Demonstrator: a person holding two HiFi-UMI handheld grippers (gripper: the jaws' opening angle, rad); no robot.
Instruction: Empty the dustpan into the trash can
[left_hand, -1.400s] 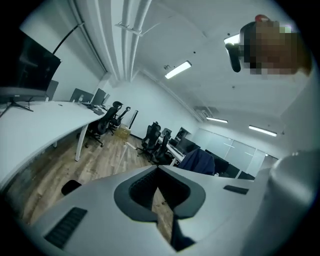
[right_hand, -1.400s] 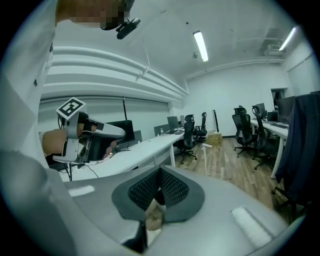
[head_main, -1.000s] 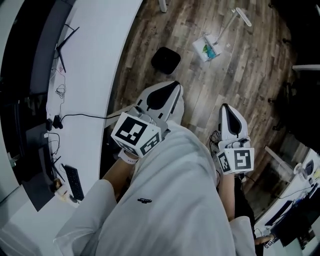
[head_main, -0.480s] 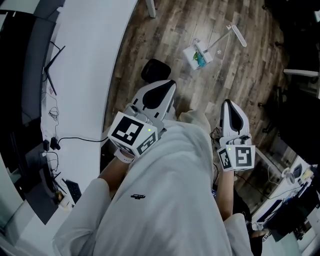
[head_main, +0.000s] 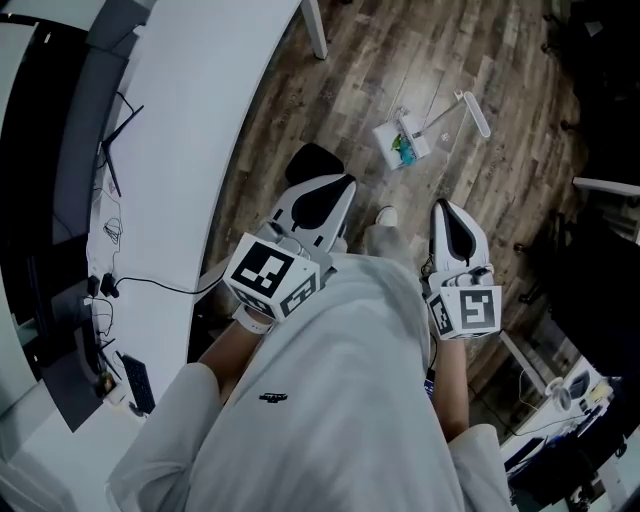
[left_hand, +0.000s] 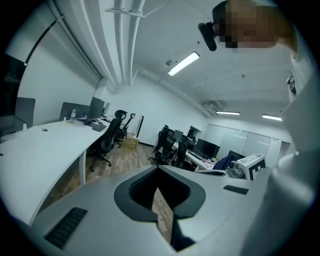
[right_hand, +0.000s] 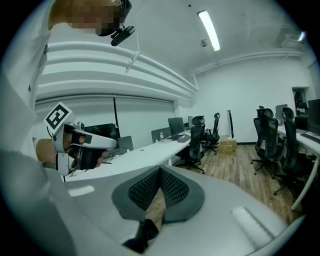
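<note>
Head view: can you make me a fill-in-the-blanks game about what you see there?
1. The dustpan lies on the wooden ____.
2. The left tool and the right tool both have their jaws ____, with nothing held.
3. The long white desk stands on the person's ____ side.

Missing words: floor; shut; left.

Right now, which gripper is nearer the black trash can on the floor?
Left. The left gripper points at the trash can, overlapping it in the head view; the right gripper is well off to its right.
</note>
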